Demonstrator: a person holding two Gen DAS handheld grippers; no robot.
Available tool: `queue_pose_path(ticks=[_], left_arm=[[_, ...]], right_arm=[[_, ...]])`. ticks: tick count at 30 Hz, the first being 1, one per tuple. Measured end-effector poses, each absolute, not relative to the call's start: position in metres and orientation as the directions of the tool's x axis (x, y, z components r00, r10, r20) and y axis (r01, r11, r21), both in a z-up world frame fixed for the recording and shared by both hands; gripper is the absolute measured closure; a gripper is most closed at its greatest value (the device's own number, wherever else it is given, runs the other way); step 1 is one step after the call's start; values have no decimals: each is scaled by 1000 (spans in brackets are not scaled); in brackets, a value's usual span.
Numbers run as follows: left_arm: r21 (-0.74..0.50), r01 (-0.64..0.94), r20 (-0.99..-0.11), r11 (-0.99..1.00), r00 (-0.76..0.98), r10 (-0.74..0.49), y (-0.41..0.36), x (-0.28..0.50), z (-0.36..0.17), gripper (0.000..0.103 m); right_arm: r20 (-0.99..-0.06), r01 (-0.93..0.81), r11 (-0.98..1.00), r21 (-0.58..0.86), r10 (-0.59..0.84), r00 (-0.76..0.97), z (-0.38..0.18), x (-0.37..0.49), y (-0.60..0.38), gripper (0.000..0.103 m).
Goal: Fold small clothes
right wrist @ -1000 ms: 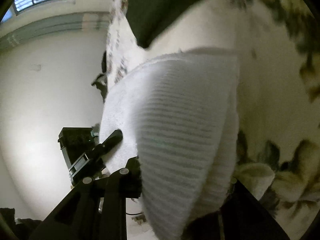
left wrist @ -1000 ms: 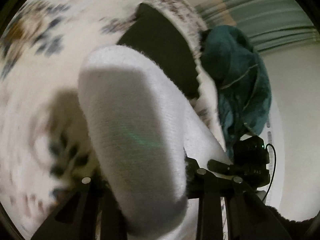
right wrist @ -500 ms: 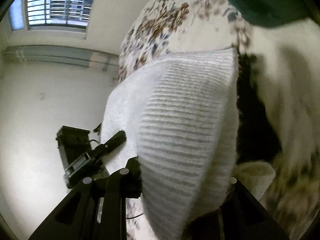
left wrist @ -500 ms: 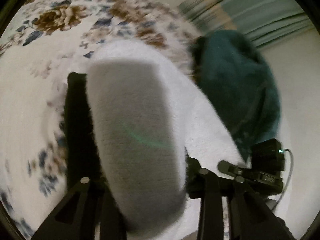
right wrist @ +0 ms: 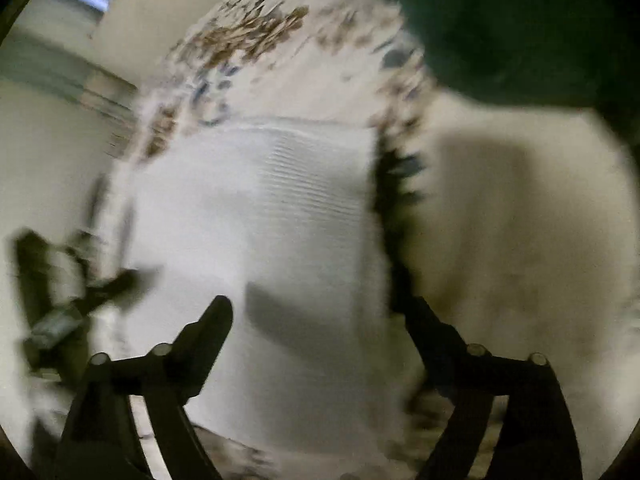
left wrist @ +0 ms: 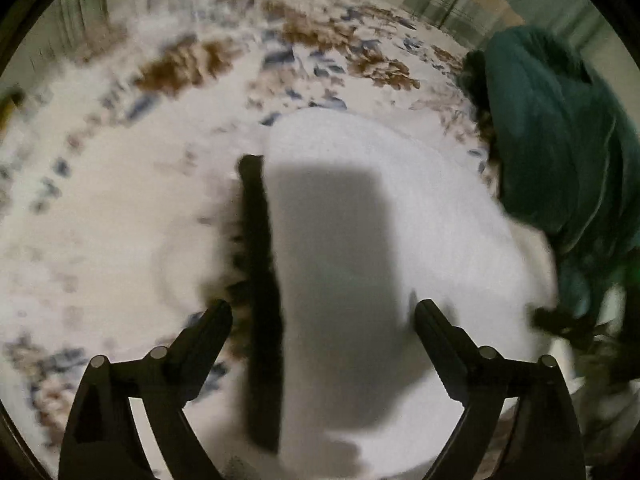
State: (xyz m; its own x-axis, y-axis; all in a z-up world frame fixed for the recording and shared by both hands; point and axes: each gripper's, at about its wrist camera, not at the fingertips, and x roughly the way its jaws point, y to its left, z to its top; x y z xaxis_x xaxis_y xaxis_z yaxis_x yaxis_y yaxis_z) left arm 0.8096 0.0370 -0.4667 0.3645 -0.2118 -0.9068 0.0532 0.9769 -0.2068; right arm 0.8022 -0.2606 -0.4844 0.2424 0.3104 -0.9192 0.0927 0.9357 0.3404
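Note:
A white knitted garment (left wrist: pixel 400 208) lies on the flowered bedsheet (left wrist: pixel 112 208), over a black garment (left wrist: pixel 260 320) whose edge shows along its left side. My left gripper (left wrist: pixel 323 312) is open, its fingers either side of the white garment's near end. In the right wrist view the white ribbed garment (right wrist: pixel 280 208) lies ahead, and my right gripper (right wrist: pixel 320 308) is open over its near end. Both views are blurred by motion.
A dark green garment (left wrist: pixel 560 152) is heaped to the right on the sheet; it also fills the upper right of the right wrist view (right wrist: pixel 520 28). The other gripper's body (right wrist: pixel 60 312) shows blurred at the left. A wall and a striped curtain (left wrist: pixel 472 4) lie beyond.
Both grippers have opened and let go of the white garment, which now lies flat on the black one. Both cameras have swung so the bedsheet fills the views.

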Motion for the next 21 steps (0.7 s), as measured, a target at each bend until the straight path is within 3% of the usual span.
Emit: queue_pose_path(ticks=[2, 6, 9, 21], left_arm=[[-114, 53, -906, 992, 405, -125, 28, 787, -460, 3], [-23, 9, -893, 1000, 449, -25, 19, 758, -446, 3], [0, -1, -889, 1000, 459, 0, 11, 743, -430, 3], [-7, -5, -829, 1000, 559, -3, 5, 636, -298, 3]], right_arm=[[-947, 74, 976, 205, 179, 268, -475, 786, -255, 0], [-952, 72, 997, -21, -42, 305, -455, 747, -242, 0], [-932, 78, 991, -112, -132, 338, -437, 720, -235, 0], [-867, 119, 982, -144, -183, 464, -285, 605, -225, 0]])
